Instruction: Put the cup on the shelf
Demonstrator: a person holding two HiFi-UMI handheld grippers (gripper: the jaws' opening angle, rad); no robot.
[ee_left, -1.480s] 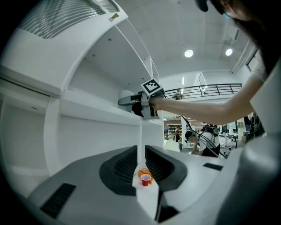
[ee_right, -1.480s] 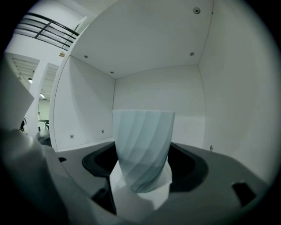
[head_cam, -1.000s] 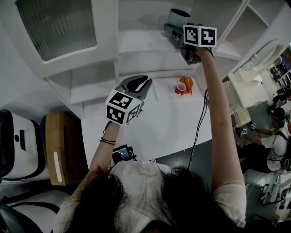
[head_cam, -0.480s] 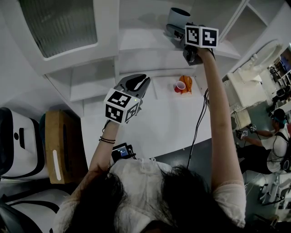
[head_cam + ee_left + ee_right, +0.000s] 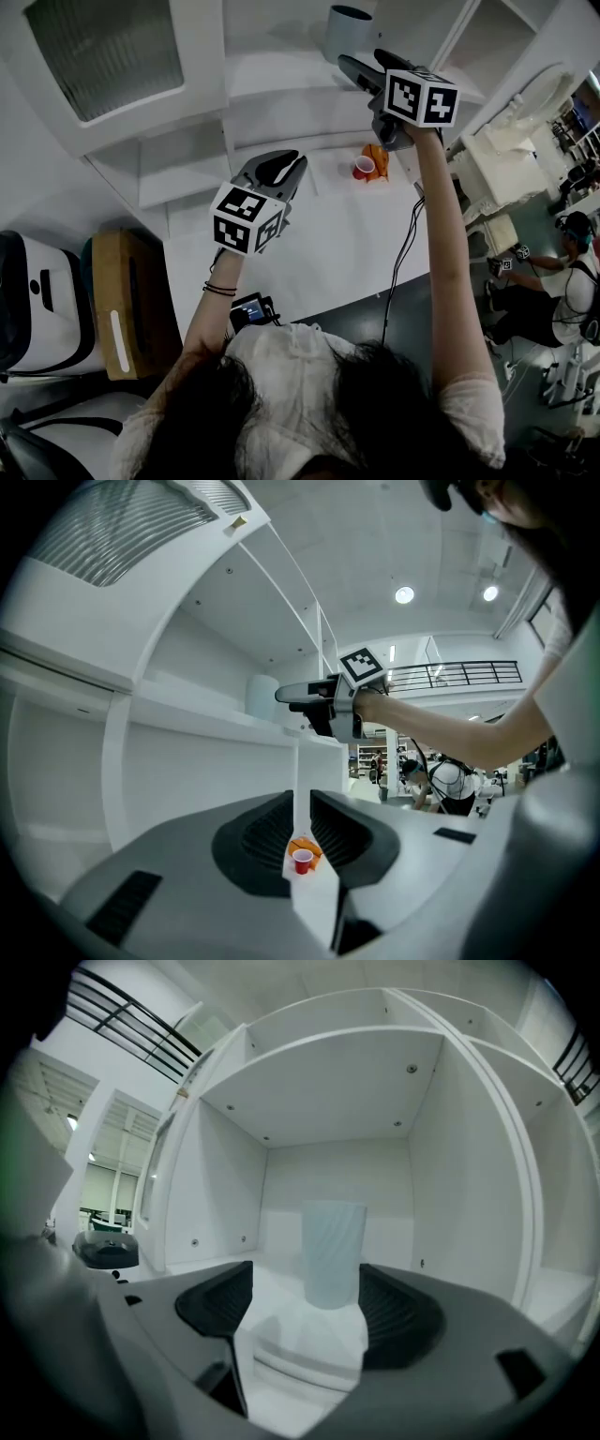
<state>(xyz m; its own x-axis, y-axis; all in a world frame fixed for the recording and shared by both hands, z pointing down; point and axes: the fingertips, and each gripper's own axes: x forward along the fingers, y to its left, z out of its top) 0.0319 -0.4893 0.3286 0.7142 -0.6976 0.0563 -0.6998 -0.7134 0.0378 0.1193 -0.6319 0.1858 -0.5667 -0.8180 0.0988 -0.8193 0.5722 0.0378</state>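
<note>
A pale blue-grey cup (image 5: 349,28) stands upright on the upper shelf (image 5: 281,70) of a white shelf unit. In the right gripper view the cup (image 5: 333,1252) is just beyond the jaw tips. My right gripper (image 5: 366,64) is open and empty, a little in front of the cup and not touching it. My left gripper (image 5: 278,167) hangs lower over the white counter, its jaws a narrow gap apart with nothing between them. The left gripper view shows the cup (image 5: 263,696) on the shelf and the right gripper (image 5: 283,695) beside it.
A small red cup (image 5: 363,168) and an orange thing (image 5: 378,159) sit on the white counter (image 5: 309,253) below the shelves. A ribbed-glass cabinet door (image 5: 103,56) is at upper left and a wooden box (image 5: 127,305) at left. People sit at far right.
My right gripper has drawn back a little from the cup, which stays standing on the shelf. The left gripper has hardly moved.
</note>
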